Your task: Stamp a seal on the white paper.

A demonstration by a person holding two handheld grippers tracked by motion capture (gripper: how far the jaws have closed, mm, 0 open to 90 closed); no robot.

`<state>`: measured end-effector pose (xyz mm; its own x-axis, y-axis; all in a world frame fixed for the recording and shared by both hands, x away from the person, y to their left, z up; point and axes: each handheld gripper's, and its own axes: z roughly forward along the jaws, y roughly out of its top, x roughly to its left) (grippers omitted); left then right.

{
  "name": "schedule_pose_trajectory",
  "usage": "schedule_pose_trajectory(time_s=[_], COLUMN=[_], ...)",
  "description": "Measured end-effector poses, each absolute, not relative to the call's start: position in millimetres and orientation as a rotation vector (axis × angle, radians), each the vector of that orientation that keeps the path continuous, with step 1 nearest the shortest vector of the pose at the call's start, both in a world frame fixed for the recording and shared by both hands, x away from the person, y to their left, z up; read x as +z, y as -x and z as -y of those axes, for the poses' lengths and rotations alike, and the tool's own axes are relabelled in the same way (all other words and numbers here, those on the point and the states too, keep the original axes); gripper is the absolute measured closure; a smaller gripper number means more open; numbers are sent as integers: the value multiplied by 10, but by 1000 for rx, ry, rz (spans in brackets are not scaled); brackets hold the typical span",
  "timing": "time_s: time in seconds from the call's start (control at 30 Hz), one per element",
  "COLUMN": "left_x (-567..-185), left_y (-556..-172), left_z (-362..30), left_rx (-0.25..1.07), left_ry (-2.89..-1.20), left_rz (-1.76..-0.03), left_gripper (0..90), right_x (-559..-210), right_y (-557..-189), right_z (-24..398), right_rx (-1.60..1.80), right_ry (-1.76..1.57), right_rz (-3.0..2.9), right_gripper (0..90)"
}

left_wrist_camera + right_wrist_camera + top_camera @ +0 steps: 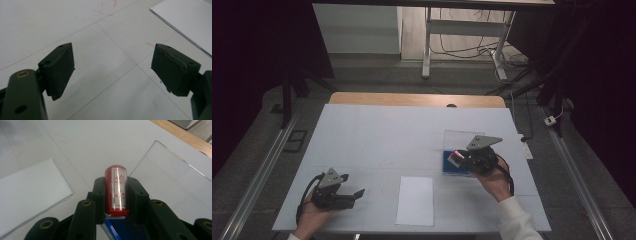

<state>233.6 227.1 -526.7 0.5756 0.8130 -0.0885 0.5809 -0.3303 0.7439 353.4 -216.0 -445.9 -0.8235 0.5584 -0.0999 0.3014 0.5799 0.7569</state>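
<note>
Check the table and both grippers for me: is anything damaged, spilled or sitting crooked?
One thing: the left gripper has a ragged crack along the top edge of one pad. Otherwise fine. The right gripper holds the red stamp squarely, and the white paper sheet lies flat and straight.

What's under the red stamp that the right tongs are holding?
Under the red stamp, gripped by the right tongs, a blue pad shows, next to a clear plastic lid. The tongs cover most of the pad.
</note>
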Motion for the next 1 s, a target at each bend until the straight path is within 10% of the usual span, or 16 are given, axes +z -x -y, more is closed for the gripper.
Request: schedule_pose_trajectory(time_s=[1.0], left_x=[-5267], left_y=[-2338], left_z=[-2272], left_rx=[390], left_ry=[-2045], left_rz=[-1109], left_gripper=[192], right_x=[-4468], right_y=[-3355], right_z=[1829], right_rx=[1169], right_ry=[-568], right_rz=[-2564], right_gripper=[704])
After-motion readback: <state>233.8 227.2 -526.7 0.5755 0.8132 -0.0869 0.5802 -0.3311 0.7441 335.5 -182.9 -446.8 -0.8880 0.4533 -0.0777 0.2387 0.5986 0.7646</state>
